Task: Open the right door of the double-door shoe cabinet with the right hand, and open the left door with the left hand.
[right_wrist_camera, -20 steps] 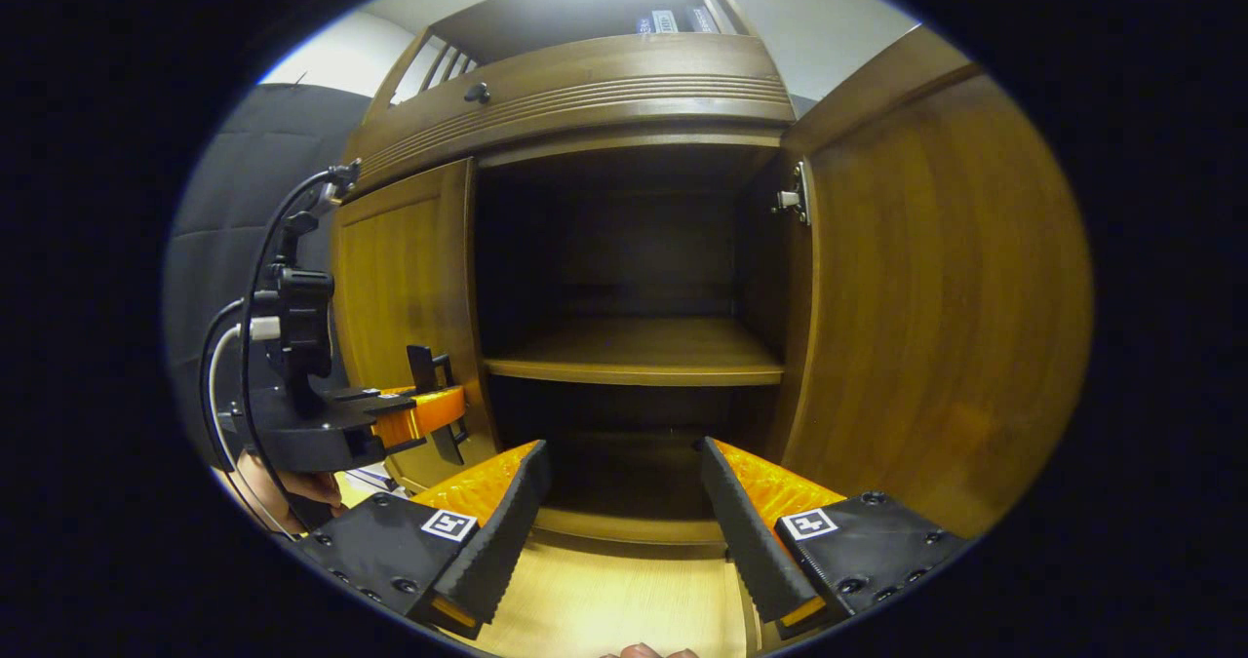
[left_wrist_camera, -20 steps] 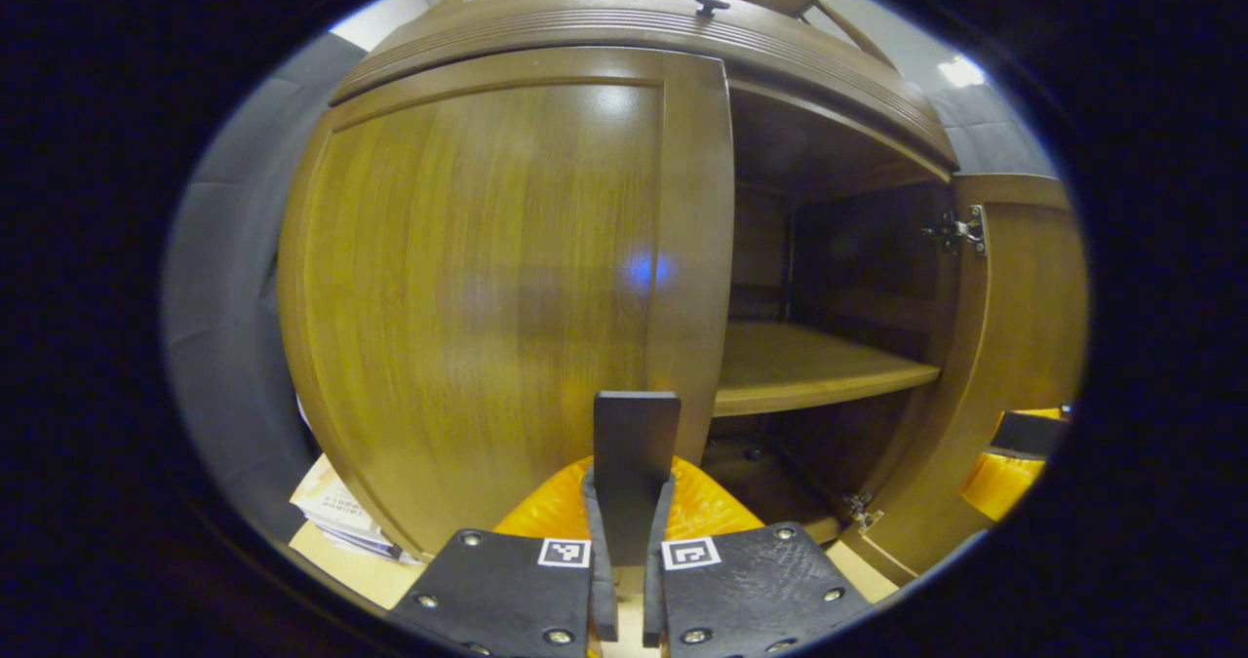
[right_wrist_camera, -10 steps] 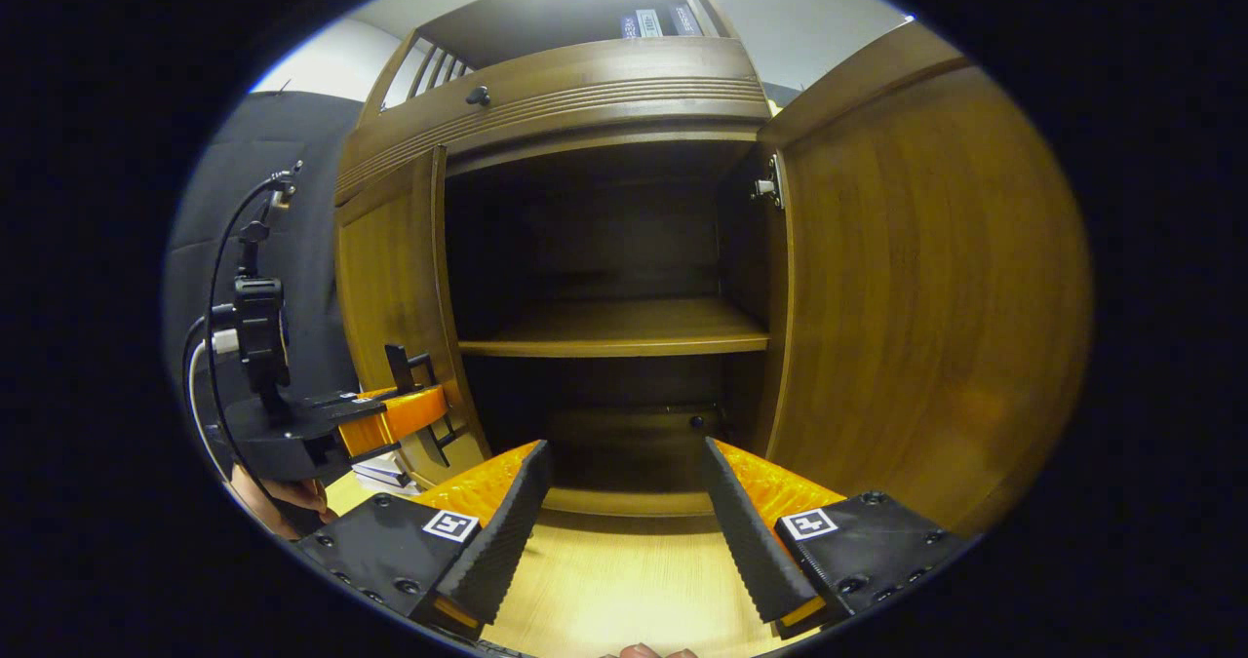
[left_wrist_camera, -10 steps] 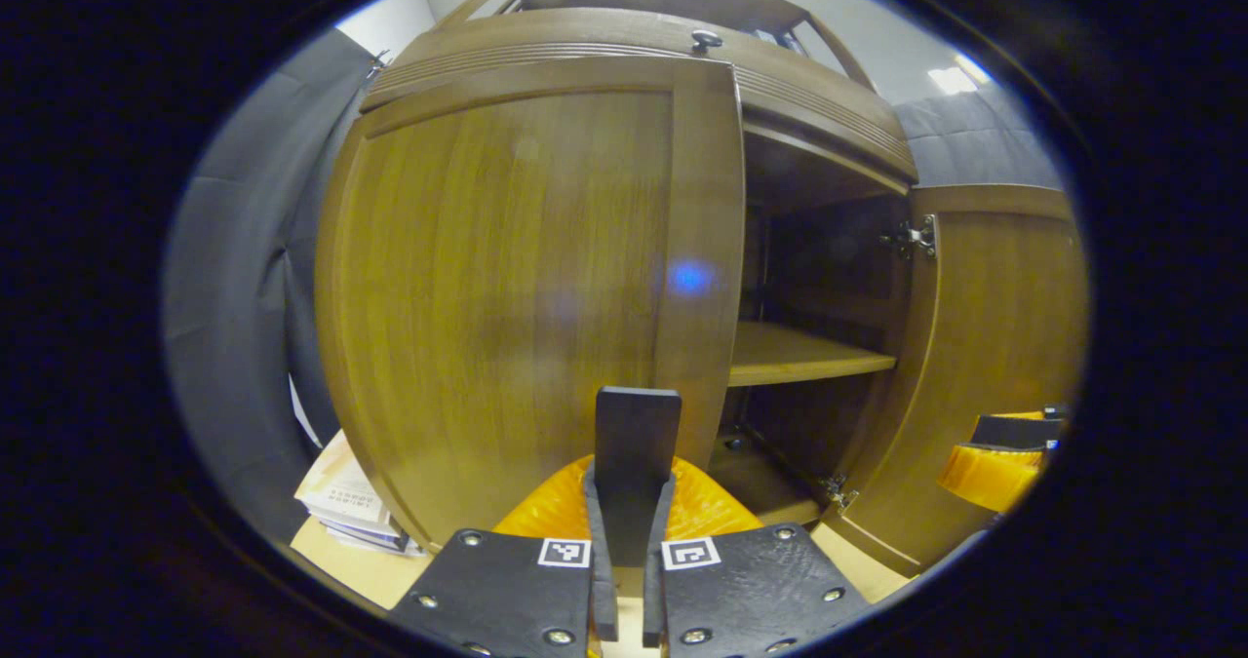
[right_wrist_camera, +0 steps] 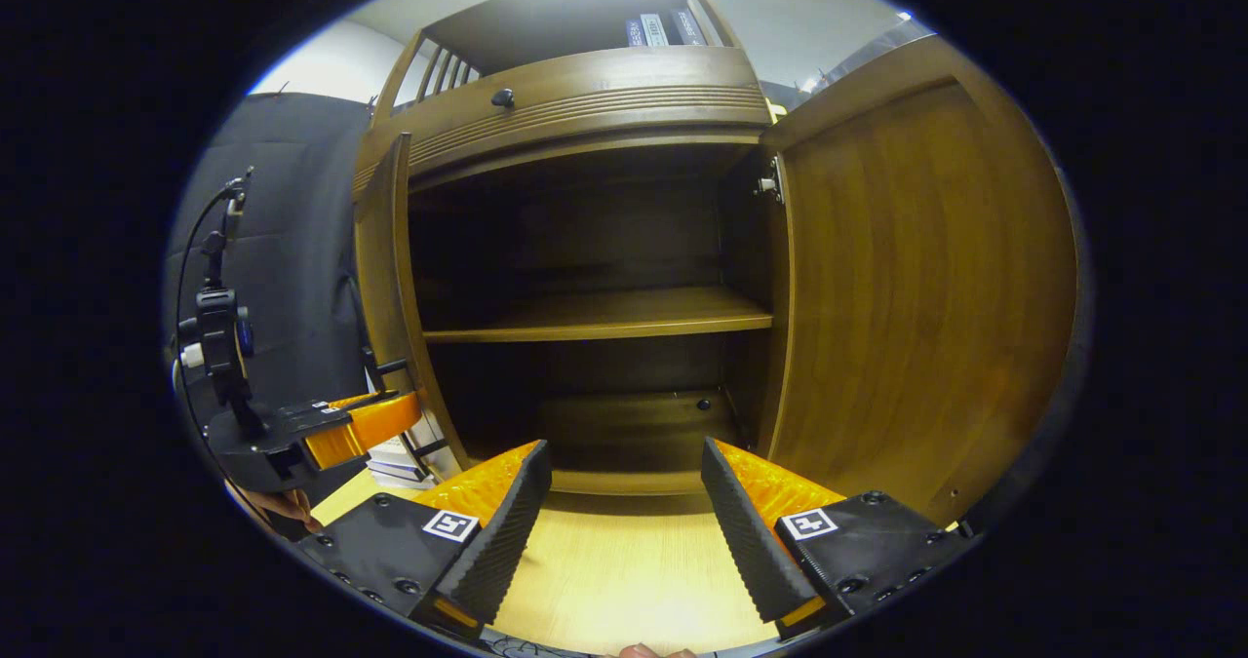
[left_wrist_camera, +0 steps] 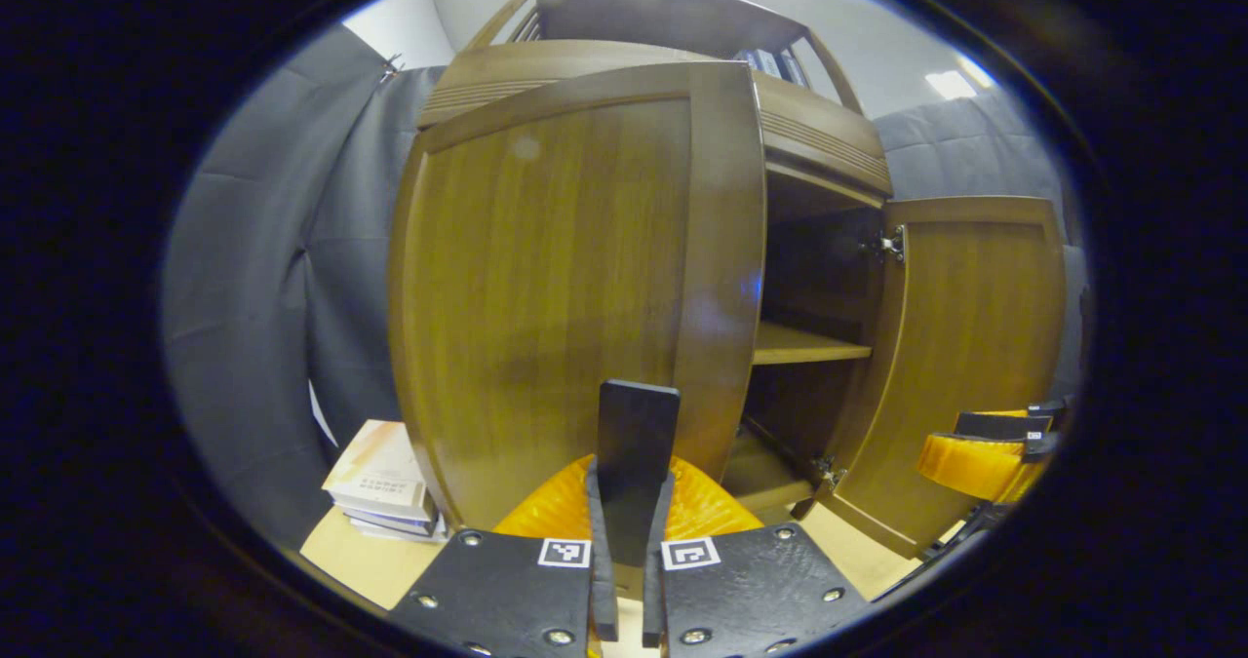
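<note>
The brown wooden shoe cabinet (right_wrist_camera: 585, 102) stands with both doors swung out. In the left gripper view the left door (left_wrist_camera: 556, 278) is partly open, and my left gripper (left_wrist_camera: 629, 487) is shut on its flat dark handle (left_wrist_camera: 636, 424) at the door's free edge. The right door (left_wrist_camera: 975, 346) is wide open. In the right gripper view, my right gripper (right_wrist_camera: 624, 458) hovers open before the cabinet's dark inside, nothing between its fingers. There the left door (right_wrist_camera: 390, 278) shows almost edge-on, the left gripper (right_wrist_camera: 375, 414) on it, and the right door (right_wrist_camera: 907, 297) fills the right side.
A shelf (right_wrist_camera: 595, 317) divides the inside of the cabinet. A stack of books (left_wrist_camera: 380, 483) lies on the light wooden floor board (right_wrist_camera: 624, 580) left of the cabinet. A hand (right_wrist_camera: 278, 507) holds the left gripper. Grey cloth wall (left_wrist_camera: 263, 249) stands behind.
The left door has swung further open with my left gripper on its handle. The right gripper has drawn back a little, still open; the right door stays wide open.
</note>
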